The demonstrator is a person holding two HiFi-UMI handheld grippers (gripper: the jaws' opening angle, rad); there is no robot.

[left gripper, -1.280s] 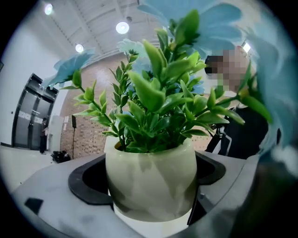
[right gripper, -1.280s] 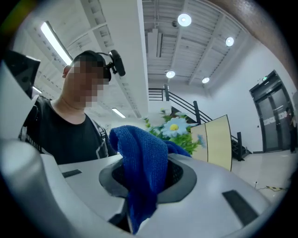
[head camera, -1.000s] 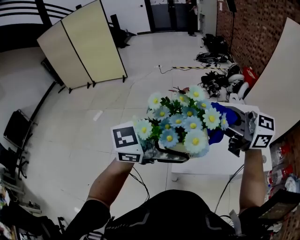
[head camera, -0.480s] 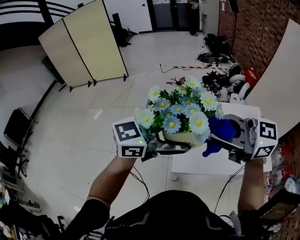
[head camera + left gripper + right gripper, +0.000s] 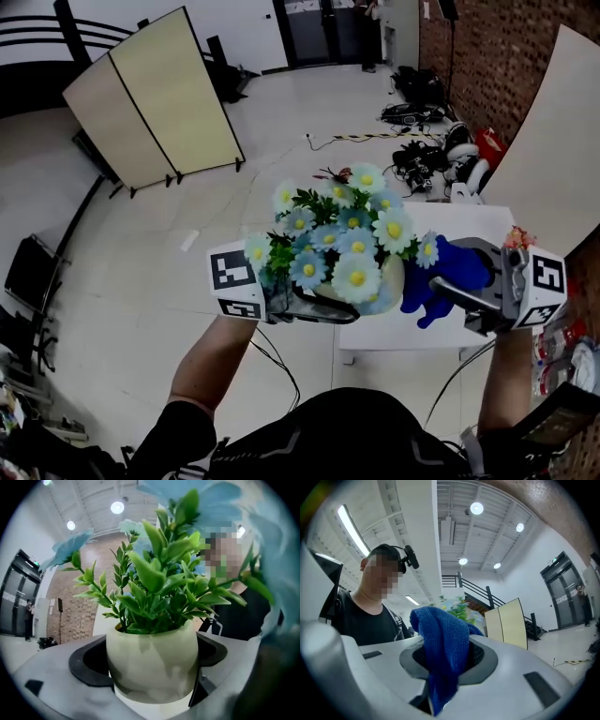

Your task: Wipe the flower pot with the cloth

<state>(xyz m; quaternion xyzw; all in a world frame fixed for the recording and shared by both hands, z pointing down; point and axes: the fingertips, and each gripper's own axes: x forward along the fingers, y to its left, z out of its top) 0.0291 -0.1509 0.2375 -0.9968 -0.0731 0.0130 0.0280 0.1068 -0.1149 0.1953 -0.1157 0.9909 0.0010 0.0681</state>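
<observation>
Flowers mostly hide the flower pot clamped in left hand-held gripper; right hand-held gripper pinches cloth.

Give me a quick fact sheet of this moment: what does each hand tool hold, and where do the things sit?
left gripper: shut on the flower pot, held up in the air
flower pot: pale, rounded, upright
daisies: blue and white, with green leaves, filling the pot
right gripper: shut on the cloth
cloth: blue, bunched, hanging out of the gripper, close beside the pot
contact: cannot tell whether the cloth touches the pot
table: white, below both grippers
</observation>
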